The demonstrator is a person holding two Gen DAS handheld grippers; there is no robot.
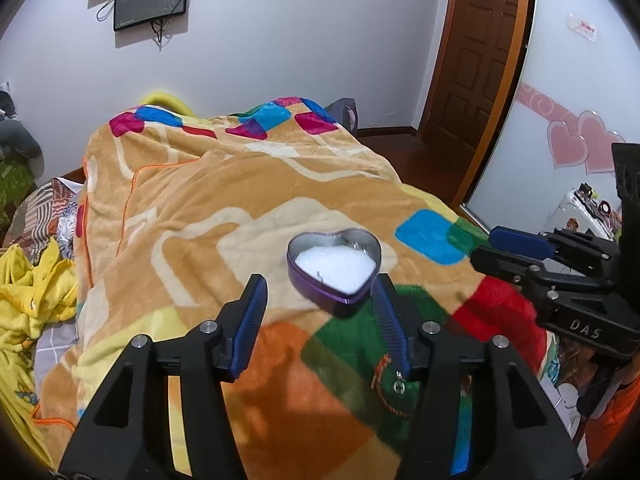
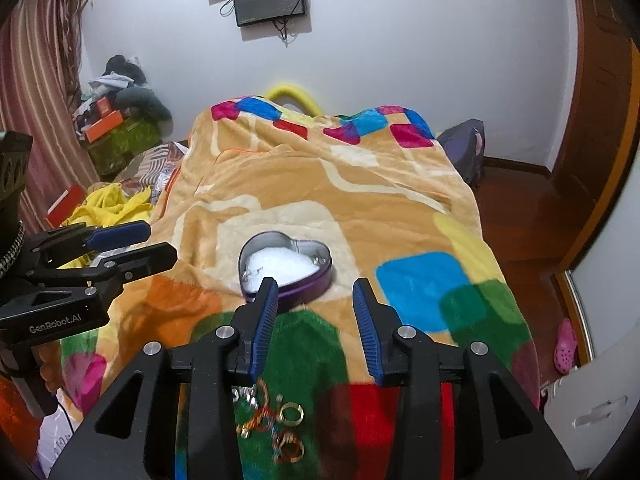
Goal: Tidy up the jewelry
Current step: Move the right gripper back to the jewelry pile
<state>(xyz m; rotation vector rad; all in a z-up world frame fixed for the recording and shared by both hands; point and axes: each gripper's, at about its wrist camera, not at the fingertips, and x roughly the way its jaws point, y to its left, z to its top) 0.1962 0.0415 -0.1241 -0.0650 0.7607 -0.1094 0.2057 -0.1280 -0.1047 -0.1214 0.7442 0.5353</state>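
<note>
A purple heart-shaped tin [image 1: 334,266] with white padding lies open on the blanket; it also shows in the right wrist view [image 2: 285,267], with small silver pieces inside. My left gripper [image 1: 318,298] is open and empty just before the tin; a small silver piece [image 1: 399,384] lies by its right finger. My right gripper [image 2: 314,300] is open and empty, just right of the tin. A pile of gold rings and bangles [image 2: 276,424] lies on the green patch under the right gripper. Each gripper shows in the other's view: the right [image 1: 492,248] and the left [image 2: 156,244].
The colourful patchwork blanket [image 2: 328,184] covers the bed. Yellow cloth [image 1: 32,280] lies at the left. A wooden door [image 1: 476,52] and wooden floor are to the right. Boxes and clothes [image 2: 116,120] are stacked at the far left.
</note>
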